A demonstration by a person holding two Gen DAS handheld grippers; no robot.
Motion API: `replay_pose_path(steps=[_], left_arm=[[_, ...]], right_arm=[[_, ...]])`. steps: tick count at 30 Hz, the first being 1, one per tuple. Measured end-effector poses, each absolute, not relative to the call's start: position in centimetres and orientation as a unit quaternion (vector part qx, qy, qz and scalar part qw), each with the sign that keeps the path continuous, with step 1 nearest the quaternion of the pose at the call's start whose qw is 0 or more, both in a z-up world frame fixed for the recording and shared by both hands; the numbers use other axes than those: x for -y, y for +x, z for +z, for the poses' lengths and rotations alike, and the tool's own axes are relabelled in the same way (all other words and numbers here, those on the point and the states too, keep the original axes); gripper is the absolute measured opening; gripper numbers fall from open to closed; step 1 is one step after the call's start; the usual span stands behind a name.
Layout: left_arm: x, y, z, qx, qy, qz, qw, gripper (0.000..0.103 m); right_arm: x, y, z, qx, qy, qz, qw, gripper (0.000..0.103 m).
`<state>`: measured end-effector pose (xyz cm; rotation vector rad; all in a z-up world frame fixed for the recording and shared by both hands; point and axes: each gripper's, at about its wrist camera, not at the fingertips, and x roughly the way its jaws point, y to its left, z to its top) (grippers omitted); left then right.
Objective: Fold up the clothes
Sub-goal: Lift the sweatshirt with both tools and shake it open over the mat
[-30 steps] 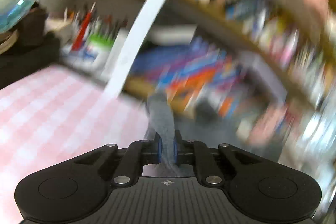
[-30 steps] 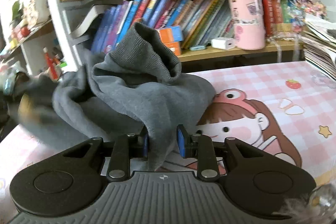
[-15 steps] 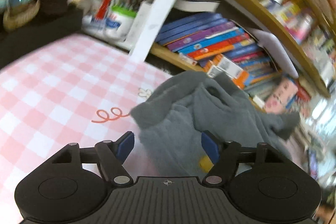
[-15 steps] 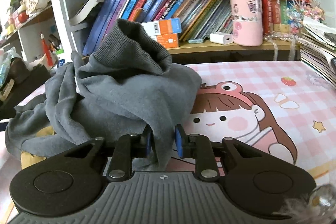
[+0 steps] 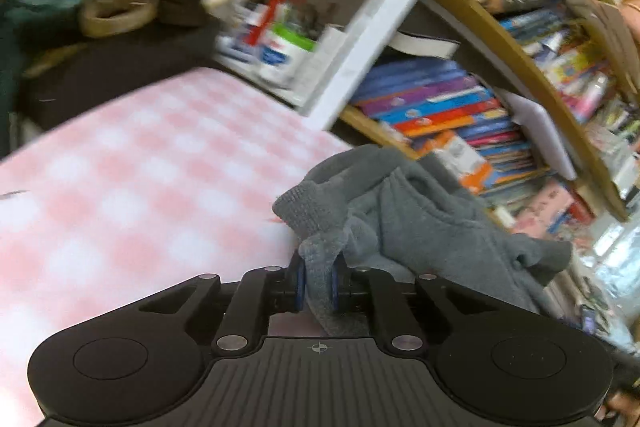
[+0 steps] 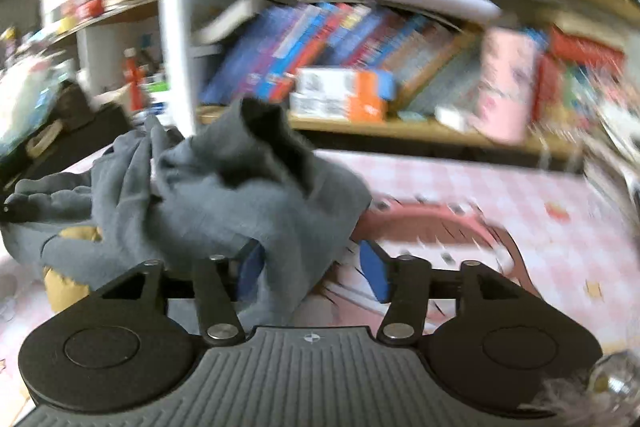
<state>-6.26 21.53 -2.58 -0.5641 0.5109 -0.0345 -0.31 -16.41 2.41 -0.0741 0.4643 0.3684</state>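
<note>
Left hand-held gripper [image 5: 317,286] clamped on a ribbed edge of the grey garment [image 5: 432,223]; garment bunched on the pink checked table [image 5: 132,187]. Right hand-held gripper [image 6: 312,277] has jaws spread — cloth drapes between, unheld. Best to regrip a matching edge, then pull flat. Bookshelf [image 6: 400,125] sits close behind — keep the spread low.
</note>
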Motion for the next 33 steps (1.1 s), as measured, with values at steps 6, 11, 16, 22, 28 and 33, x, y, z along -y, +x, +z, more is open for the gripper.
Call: replay_pose_path(steps=[6,11,16,22,28,33], left_arm=[[-23.3,-9.3,-1.9,-0.262,-0.233,0.053,0.935,0.027],[-21.9,-10.9,1.3,-0.197,-0.160,0.100,0.962,0.052],[-18.4,-8.9,1.2,-0.212,-0.169,-0.026,0.962,0.066],[-15.9,-4.9,-2.0,-0.278,-0.192,-0.074,0.938,0.066],[-16.0,-4.5,-3.0,-0.276,-0.184,-0.095,0.939,0.069],[-14.8,-4.7,-3.2,-0.271,-0.158,-0.106,0.944,0.071]], right_arm=[[10.8,0.4,2.6,-0.218,-0.115,0.234,0.940,0.059],[6.4,1.5,2.0,-0.213,-0.167,0.252,0.929,0.059],[3.8,2.8,1.4,-0.215,-0.188,0.259,0.922,0.049],[10.2,0.4,4.0,-0.176,-0.068,0.215,0.958,0.013],[19.2,-3.6,3.3,-0.216,0.020,0.146,0.965,0.015],[25.2,-5.7,1.4,-0.284,0.072,0.102,0.951,0.044]])
